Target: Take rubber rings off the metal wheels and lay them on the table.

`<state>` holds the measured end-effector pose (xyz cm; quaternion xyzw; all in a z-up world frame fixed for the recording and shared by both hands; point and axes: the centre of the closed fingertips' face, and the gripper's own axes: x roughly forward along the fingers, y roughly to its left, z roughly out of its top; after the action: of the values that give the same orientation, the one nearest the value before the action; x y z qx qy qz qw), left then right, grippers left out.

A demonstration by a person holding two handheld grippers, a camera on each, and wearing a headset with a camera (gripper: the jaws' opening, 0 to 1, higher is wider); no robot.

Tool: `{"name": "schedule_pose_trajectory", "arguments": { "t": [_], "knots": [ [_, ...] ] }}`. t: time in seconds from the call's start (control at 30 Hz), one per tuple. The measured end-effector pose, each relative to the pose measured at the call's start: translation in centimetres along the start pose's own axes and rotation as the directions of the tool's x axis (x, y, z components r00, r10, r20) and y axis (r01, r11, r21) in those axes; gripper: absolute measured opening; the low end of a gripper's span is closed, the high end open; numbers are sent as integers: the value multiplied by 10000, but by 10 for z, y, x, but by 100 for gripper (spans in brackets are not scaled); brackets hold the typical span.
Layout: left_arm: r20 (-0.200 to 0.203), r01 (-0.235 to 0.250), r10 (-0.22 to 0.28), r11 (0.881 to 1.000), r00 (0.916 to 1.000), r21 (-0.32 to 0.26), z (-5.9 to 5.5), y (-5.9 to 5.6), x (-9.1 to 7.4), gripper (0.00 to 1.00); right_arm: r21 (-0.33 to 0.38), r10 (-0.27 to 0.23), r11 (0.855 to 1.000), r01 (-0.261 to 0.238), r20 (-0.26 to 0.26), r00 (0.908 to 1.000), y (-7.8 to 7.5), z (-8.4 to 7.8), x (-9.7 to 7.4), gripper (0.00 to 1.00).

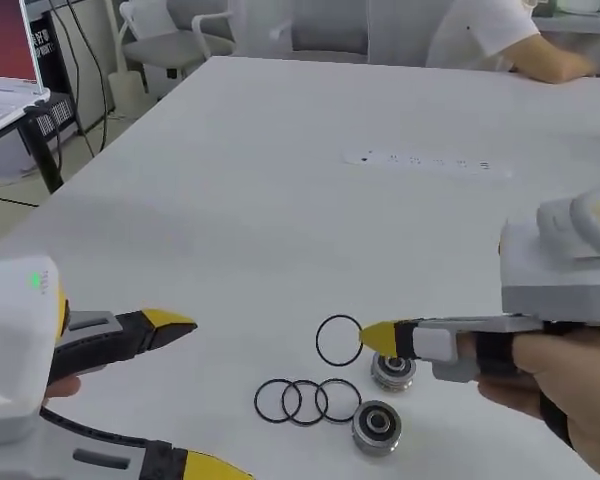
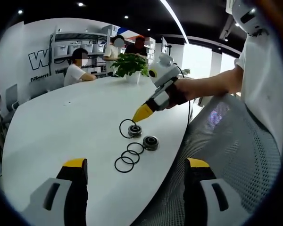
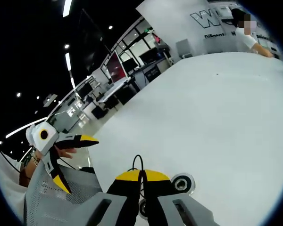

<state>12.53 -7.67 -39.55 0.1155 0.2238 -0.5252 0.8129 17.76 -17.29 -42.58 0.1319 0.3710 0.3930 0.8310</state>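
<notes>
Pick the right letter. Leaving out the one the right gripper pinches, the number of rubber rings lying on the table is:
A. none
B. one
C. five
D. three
D: three rings lie overlapping in a row on the table beside the nearer wheel, while the right gripper is shut on a fourth ring.

Bare table (image 1: 280, 180) beyond rings (image 1: 305, 400), power strip (image 1: 425, 160) farther

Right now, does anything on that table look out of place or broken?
Nothing looks broken or spilled. Three rubber rings lie overlapping in a row beside two metal wheels, and the right gripper pinches a fourth ring.
</notes>
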Motion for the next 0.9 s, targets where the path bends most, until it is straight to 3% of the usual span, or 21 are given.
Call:
{"name": "schedule_pose_trajectory", "arguments": {
  "t": [0.17,0.33,0.7,0.9],
  "knots": [
    [91,-19,21,9999,10000,-148,0,0,0,82,-489,-458,9979,431,-555,9974,-13,-15,6,0],
    [202,-86,91,9997,9998,-236,1,1,0,82,-530,-551,9972,520,-606,9966,-18,-18,6,0],
    [251,-99,106,9995,9996,-304,2,1,0,80,-1478,-939,9856,816,-779,9925,-26,-24,9,0],
    [257,-127,135,9995,9996,-298,2,1,0,79,-2236,-1125,9704,908,-863,9899,-26,-24,11,1]
  ]
}}
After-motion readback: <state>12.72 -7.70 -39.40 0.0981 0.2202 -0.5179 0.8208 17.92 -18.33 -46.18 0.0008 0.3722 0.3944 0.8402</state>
